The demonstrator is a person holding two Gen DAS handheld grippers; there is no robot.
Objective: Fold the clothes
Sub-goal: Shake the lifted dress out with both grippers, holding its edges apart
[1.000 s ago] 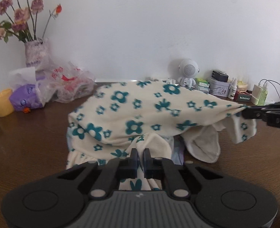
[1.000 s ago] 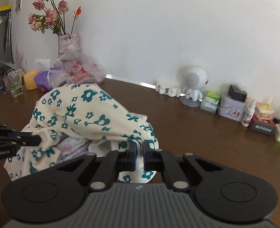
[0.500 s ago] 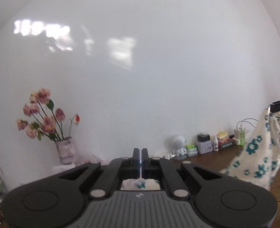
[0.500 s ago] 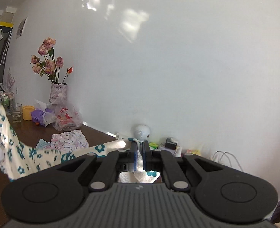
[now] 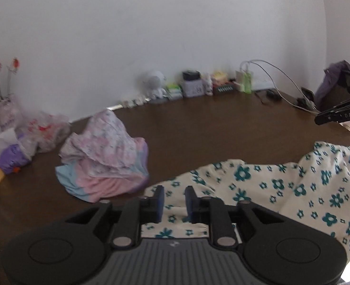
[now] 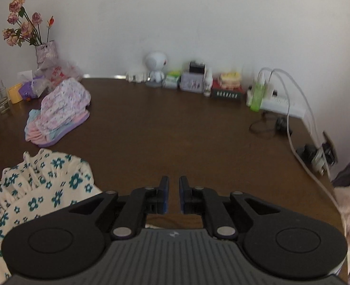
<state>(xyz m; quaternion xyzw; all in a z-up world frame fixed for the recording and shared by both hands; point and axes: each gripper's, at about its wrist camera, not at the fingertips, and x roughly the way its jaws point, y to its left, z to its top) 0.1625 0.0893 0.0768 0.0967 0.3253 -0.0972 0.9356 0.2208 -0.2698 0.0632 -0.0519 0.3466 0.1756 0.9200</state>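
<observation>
A cream garment with teal flowers (image 5: pixel 293 190) lies spread and rumpled on the brown table (image 5: pixel 210 128). It also shows at the lower left of the right wrist view (image 6: pixel 37 190). My left gripper (image 5: pixel 173 194) is open and empty just above the garment's near edge. My right gripper (image 6: pixel 173 185) is open and empty over bare table, to the right of the garment. The right gripper's fingers (image 5: pixel 336 115) show at the right edge of the left wrist view, above the garment.
A pile of pink, blue and purple clothes (image 5: pixel 103 163) lies left of the garment, also in the right wrist view (image 6: pixel 58 111). A flower vase (image 6: pixel 45 52), plastic bags, a white figurine (image 6: pixel 154 70), small boxes and a power strip with cables (image 6: pixel 279 99) line the wall.
Both grippers came down from a high lift and let go of the flowered garment. It now lies on the table beside the pile, and both jaws stand open.
</observation>
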